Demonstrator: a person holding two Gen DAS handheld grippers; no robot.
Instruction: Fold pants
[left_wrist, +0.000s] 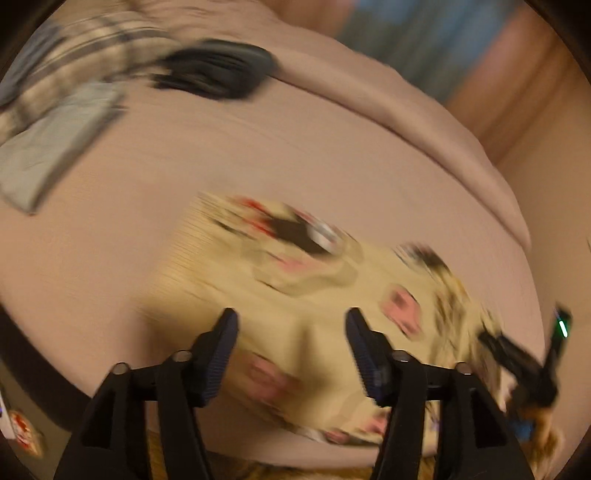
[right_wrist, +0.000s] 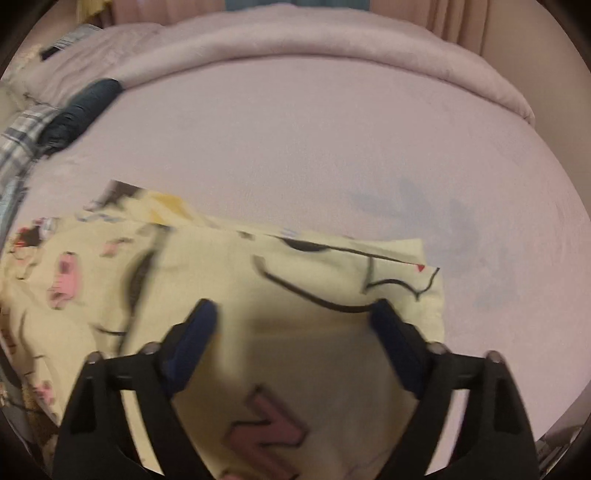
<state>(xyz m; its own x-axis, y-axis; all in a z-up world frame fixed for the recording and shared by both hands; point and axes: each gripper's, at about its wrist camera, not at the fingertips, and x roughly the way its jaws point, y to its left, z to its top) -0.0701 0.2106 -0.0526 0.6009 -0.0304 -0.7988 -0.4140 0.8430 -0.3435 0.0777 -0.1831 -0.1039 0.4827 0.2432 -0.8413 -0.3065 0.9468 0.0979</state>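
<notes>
Left wrist view is strongly blurred, but it shows the left gripper with its two black ribbed fingers spread apart and nothing between them, above the pants. The pants are of soft pale yellow cloth printed with pink patches and black cartoon lines, and they lie on the bed, which is covered by a smooth pinkish sheet. At 2 o'clock from the left gripper, at the far edge of the yellow cloth, the right gripper appears as a dark smeared shape with a small green light. At 11 o'clock lies a dark bundle of cloth, round and wrinkled, and further toward 10 o'clock a grey folded piece beside a checked fabric with brown and white stripes. Right wrist view is sharper: the right gripper has its jaws released too, wide open, with blue pads on the inner faces, hovering over the pants. Here the cloth lies flat in layers with a straight upper edge and a square corner at 1 o'clock, and a big pink letter shape at 6 o'clock. A thick rolled blanket of the same pinkish colour curves along the far side of the bed at 12 o'clock.
</notes>
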